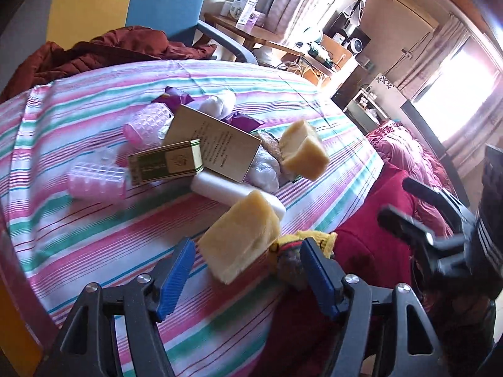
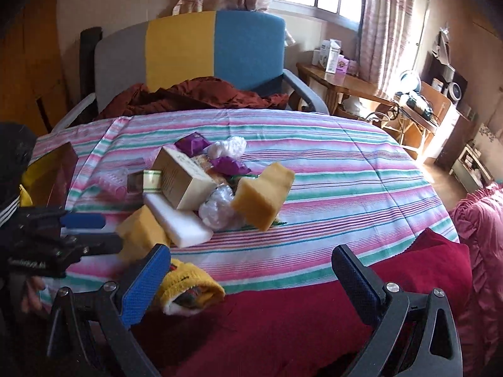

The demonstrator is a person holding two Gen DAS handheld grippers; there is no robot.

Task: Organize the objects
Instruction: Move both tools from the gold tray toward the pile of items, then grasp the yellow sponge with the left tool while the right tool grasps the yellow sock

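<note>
We hold both the left gripper point(image 1: 248, 278) and the right gripper point(image 2: 251, 278) spread wide and empty over the near edge of the striped cloth point(image 2: 345, 163), because the jumbled pile, yellow sponge point(image 1: 242, 248) nearest, awaits sorting.

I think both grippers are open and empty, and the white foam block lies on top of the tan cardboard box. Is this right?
Not quite. The left gripper and the right gripper are indeed open and empty, but the white foam block lies under the tan cardboard box, whose lower end rests on it. The right wrist view shows this best.
</note>
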